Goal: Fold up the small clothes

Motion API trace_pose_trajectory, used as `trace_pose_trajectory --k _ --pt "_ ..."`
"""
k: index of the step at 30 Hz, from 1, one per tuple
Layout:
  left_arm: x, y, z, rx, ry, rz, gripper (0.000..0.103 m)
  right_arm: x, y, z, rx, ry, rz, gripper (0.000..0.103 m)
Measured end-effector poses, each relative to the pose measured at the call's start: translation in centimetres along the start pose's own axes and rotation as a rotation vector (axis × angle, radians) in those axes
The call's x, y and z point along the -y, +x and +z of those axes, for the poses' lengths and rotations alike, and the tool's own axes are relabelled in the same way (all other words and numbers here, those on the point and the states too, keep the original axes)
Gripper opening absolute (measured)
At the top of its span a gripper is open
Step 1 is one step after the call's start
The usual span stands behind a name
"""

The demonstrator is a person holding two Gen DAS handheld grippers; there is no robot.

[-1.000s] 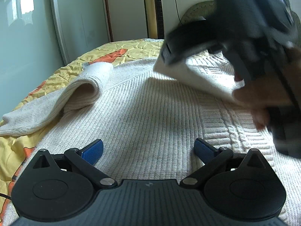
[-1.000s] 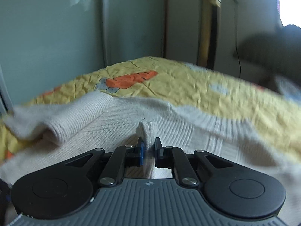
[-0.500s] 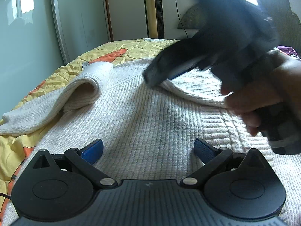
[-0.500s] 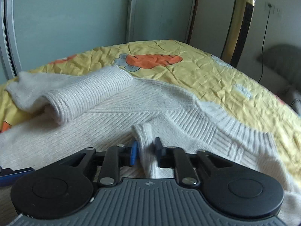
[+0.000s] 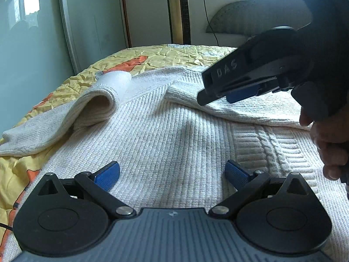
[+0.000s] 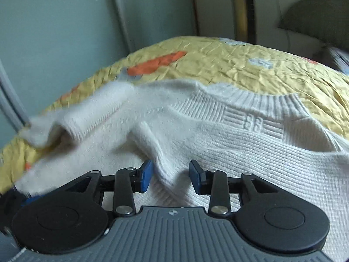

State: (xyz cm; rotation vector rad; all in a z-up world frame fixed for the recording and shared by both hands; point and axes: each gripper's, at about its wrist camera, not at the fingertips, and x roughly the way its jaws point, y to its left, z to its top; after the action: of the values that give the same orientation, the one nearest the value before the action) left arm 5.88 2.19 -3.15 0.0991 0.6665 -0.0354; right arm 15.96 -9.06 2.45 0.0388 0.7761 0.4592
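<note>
A cream knit sweater (image 5: 174, 135) lies flat on the bed. Its left sleeve (image 5: 93, 102) is folded in over the body. Its right sleeve (image 5: 185, 91) lies across the chest. My left gripper (image 5: 172, 172) is open and empty, low over the sweater's body. My right gripper (image 6: 171, 175) is open, with the right sleeve's cuff (image 6: 152, 144) lying loose between its blue pads. In the left wrist view the right gripper (image 5: 218, 96) hovers just above that sleeve's end. The ribbed collar (image 6: 261, 100) lies at the far side.
A yellow quilt (image 6: 240, 59) with orange carrot prints covers the bed under the sweater. A pale green wardrobe door (image 5: 32, 43) stands to the left. A gold tower fan (image 5: 178, 11) and a padded headboard (image 5: 250, 8) are behind. A hand (image 5: 329, 144) holds the right gripper.
My right gripper carried the right sleeve leftward across the sweater's chest, then opened and let the cuff go. The left gripper has not moved.
</note>
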Motion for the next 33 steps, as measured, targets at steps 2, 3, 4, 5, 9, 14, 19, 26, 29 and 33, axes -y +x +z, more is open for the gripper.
trace_pose_trajectory --k 2,3,4,5,9,14,19,26,29,33 --pt "0.0 0.0 0.0 0.000 0.000 0.000 0.103 0.4 -0.6 -0.2 0.021 0.024 0.020 0.056" --pt "0.1 -0.1 0.0 0.000 0.001 0.001 0.103 0.5 -0.3 -0.3 0.005 0.020 0.022 0.061" --pt "0.0 0.0 0.0 0.000 0.000 0.000 0.103 0.6 -0.1 -0.6 -0.023 0.006 0.012 0.061" --pt "0.0 0.0 0.0 -0.001 -0.001 0.000 0.103 0.5 0.2 -0.8 -0.038 -0.018 -0.002 0.060" --pt "-0.1 -0.5 0.1 -0.018 -0.003 0.002 0.103 -0.3 -0.5 -0.8 -0.015 -0.048 -0.031 0.061" --pt "-2.9 -2.9 0.0 0.007 -0.017 0.075 0.103 -2.0 -2.0 -0.4 0.041 -0.111 -0.063 0.061" --pt "-9.6 -4.2 0.6 0.020 -0.140 0.215 0.103 -5.1 -2.8 -0.1 0.102 -0.204 -0.020 0.061" --pt "-19.2 -3.5 0.7 -0.018 -0.314 0.412 0.103 -13.2 -2.3 -1.2 0.194 -0.495 -0.003 0.059" --pt "-22.3 -3.9 -0.1 -0.036 -0.415 0.383 0.103 -17.0 -1.7 -2.4 0.237 -0.676 -0.015 0.059" --pt "-25.0 -4.4 -1.4 -0.035 -0.563 0.273 0.103 -21.2 0.0 -3.5 0.228 -0.838 -0.032 0.057"
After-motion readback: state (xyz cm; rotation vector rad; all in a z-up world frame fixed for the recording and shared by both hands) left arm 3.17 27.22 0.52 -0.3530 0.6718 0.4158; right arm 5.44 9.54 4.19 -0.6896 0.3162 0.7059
